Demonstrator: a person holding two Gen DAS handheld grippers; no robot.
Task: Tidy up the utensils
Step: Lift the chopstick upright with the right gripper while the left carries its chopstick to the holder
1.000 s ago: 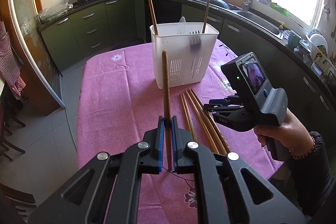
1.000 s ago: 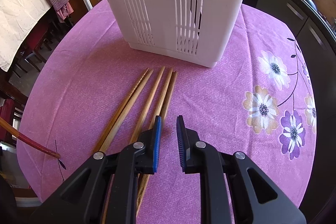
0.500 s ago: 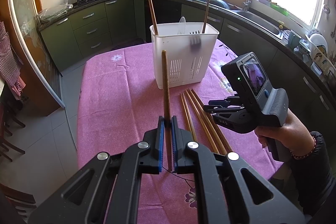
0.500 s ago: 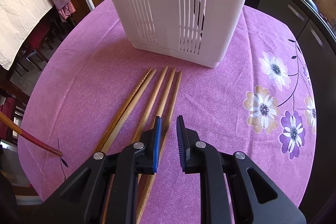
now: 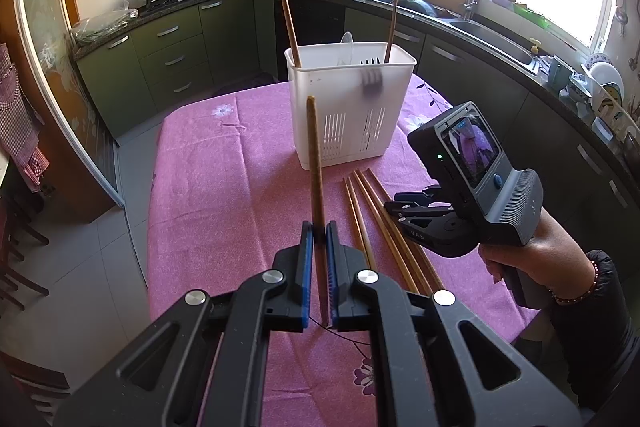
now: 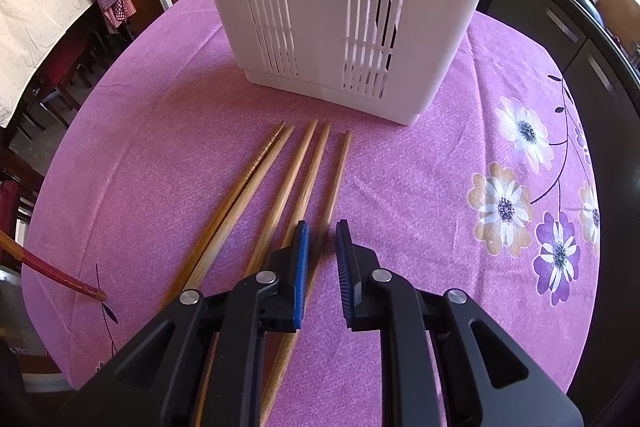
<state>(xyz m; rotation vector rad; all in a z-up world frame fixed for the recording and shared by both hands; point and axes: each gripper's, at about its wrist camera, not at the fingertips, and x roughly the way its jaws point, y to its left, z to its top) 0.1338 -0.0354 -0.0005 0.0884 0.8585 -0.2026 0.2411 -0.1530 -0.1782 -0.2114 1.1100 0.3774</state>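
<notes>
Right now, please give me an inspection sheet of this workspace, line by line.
Surface: pink flowered tablecloth covers the table.
Job's things: white utensil basket holding two upright chopsticks and a white spoon; five loose chopsticks lying before it.
Clutter: nothing seen on the table.
Grippers: left tool shut on a dark chopstick; right tool slightly open over the rightmost loose chopstick, gripping nothing.
Cables: nothing seen.
Surroundings: kitchen counters, sink, stove with wok.
</notes>
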